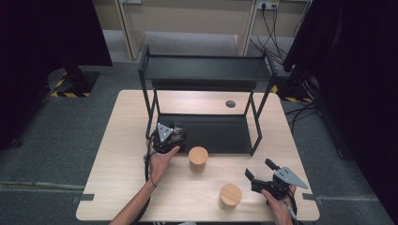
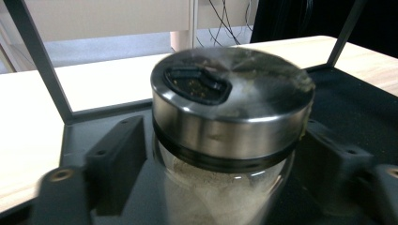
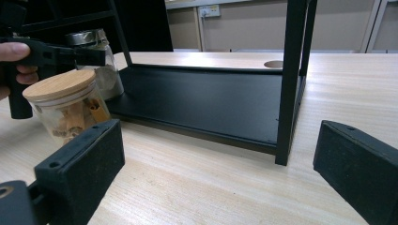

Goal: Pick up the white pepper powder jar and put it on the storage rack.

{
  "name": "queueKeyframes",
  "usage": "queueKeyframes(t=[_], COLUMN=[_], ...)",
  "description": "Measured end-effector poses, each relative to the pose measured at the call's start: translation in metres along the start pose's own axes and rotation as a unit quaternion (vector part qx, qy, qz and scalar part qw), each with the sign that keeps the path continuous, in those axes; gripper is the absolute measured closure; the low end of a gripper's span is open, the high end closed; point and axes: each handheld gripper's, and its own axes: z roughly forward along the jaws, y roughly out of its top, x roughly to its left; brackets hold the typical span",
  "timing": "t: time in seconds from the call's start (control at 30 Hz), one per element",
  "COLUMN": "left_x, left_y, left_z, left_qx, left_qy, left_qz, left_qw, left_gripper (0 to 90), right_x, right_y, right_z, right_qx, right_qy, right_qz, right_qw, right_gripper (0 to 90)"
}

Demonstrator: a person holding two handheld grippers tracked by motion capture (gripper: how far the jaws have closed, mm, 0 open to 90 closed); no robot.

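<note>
We find no readable text, label, brand, number or sign on anything here.

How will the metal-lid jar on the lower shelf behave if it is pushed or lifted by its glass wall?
The jar has smooth glass sides, so it may slip between pads. It looks mostly full of powder, so probably rather heavy for its size. It is tall, with a metal lid on top, so a push near the lid might tip it on the shelf.
</note>
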Motion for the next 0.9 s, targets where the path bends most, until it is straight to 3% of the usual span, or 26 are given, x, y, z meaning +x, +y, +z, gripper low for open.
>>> queueKeyframes(t=[0.07,0.3,0.9], left_x=[-0.001,-0.01,-0.012], left_y=[0.002,0.004,0.004], left_z=[-0.002,-0.008,-0.038], left_qx=[0.002,0.006,-0.007], left_qy=[-0.001,-0.002,-0.022], left_qz=[0.001,0.003,0.004], left_qw=[1.0,1.0,0.9997], left_gripper=[11.9,4.0,3.7], right_x=[0.0,0.0,0.0], right_y=[0.0,0.0,0.0], right_z=[0.0,0.0,0.0], right_qx=[0.0,0.0,-0.001], right_qy=[0.0,0.0,0.001], right_qz=[0.001,0.0,0.0], right_qw=[1.0,1.0,1.0], right_gripper=[2.5,2.5,2.5])
